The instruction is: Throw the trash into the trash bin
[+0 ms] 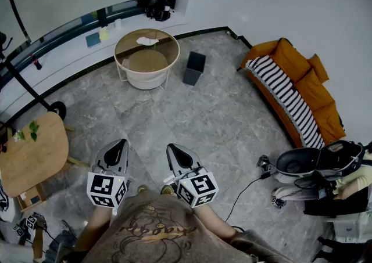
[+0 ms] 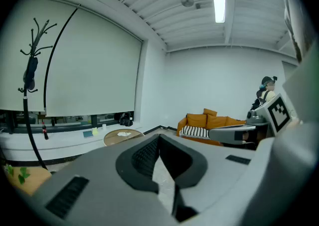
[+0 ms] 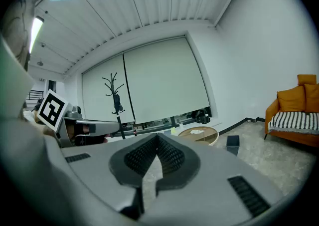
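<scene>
**Head view, then each gripper view: both grippers closed and empty, trash sitting across the room**

In the head view, the left gripper (image 1: 118,147) and the right gripper (image 1: 175,152) are pointing forward side by side at the lower centre, both with jaws together and nothing in them. The trash (image 1: 147,40), a crumpled white piece, is lying on the round table (image 1: 120,54) at the upper centre. The dark trash bin (image 1: 195,68) is standing on the floor just to the right of that table. An orange sofa (image 1: 308,76) is sitting along the right side.

In the left gripper view, the jaw tips are meeting with nothing between them. The trash (image 2: 123,133) is showing small on the round table (image 2: 115,139) at centre left, far beyond the jaws.

In the right gripper view, the jaws are pressing together empty. The trash (image 3: 198,131) is resting on the round table (image 3: 205,136) right of centre, with the trash bin (image 3: 233,141) standing just to its right.
</scene>
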`<state>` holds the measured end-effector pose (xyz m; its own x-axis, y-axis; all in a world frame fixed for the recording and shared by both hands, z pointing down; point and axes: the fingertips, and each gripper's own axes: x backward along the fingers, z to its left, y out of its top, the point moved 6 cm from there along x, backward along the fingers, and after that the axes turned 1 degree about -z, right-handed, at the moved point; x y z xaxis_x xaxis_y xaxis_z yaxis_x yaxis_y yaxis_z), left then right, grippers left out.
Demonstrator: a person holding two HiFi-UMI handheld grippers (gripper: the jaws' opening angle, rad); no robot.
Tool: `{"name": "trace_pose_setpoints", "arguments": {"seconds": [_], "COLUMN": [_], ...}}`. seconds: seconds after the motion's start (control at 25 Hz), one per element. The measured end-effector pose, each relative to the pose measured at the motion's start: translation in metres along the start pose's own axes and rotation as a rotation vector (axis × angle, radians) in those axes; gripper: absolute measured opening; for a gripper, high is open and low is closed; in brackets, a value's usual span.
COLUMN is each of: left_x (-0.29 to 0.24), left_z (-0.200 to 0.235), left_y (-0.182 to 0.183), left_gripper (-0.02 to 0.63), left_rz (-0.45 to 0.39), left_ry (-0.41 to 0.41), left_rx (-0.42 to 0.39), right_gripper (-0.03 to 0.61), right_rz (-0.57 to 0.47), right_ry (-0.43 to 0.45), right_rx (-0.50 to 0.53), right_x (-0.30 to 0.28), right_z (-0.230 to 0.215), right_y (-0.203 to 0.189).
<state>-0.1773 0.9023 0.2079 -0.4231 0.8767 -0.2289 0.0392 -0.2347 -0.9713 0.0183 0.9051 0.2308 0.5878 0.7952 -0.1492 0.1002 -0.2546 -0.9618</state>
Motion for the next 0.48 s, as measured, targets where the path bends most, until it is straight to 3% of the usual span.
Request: {"name": "trace_pose_setpoints", "arguments": {"seconds": [0.2, 0.48], "left_x": [-0.002, 0.004], "left_z": [0.002, 0.015], "left_y": [-0.002, -0.007], "left_gripper": [0.019, 0.020], "left_rz": [0.002, 0.011], "left_ry": [-0.008, -0.032], "left_rx": [0.005, 0.001], "right_gripper": [0.018, 0.018], "right_rz": [-0.004, -0.012], "right_ry": [0.026, -0.005], "right_rx": [-0.021, -0.030], "right_x": [-0.005, -0.001], "right_z": [-0.001, 0.012], "right_y": [-0.001, -0.003]}}
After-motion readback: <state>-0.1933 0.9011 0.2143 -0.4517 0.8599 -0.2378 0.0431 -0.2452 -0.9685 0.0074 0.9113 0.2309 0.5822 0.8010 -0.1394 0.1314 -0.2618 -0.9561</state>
